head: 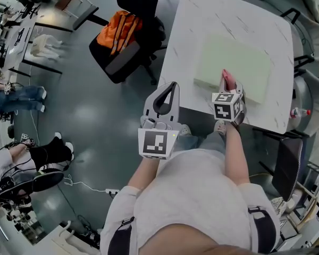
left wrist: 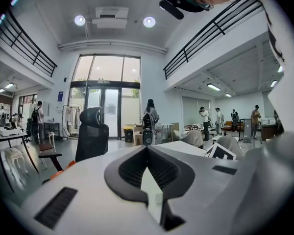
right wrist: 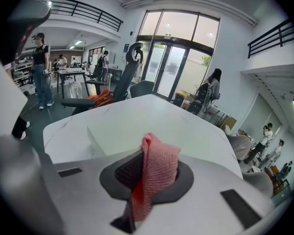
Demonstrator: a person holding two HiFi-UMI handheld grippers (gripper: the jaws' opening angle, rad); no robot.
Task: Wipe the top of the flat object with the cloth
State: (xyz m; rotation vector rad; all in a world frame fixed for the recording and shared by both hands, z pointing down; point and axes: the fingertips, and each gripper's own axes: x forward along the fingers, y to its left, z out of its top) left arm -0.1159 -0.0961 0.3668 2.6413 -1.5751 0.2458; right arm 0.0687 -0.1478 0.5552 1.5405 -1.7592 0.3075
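Head view first: the flat object [head: 234, 68], a pale green slab, lies on the white table [head: 202, 15], and its long axis runs across the person's front, its right end tilting a little nearer to them. The right gripper [head: 229, 92] hangs over the slab's near long edge, jaws clamped on a bunched pink cloth [head: 227, 78] whose tuft pokes out past the tips toward the slab. From where I stand I can't tell whether the cloth is touching the slab yet. The left gripper [head: 171, 89] is off to the slab's left, beyond the table edge, jaws together on nothing.

What worries me is how little cloth shows beyond those jaws. Pressed down flat, the hard tips could scrape the slab instead of the fabric. Nothing braces the slab either, so a firm stroke across that smooth table might just push it along. A dragging stroke could also tug the cloth loose.
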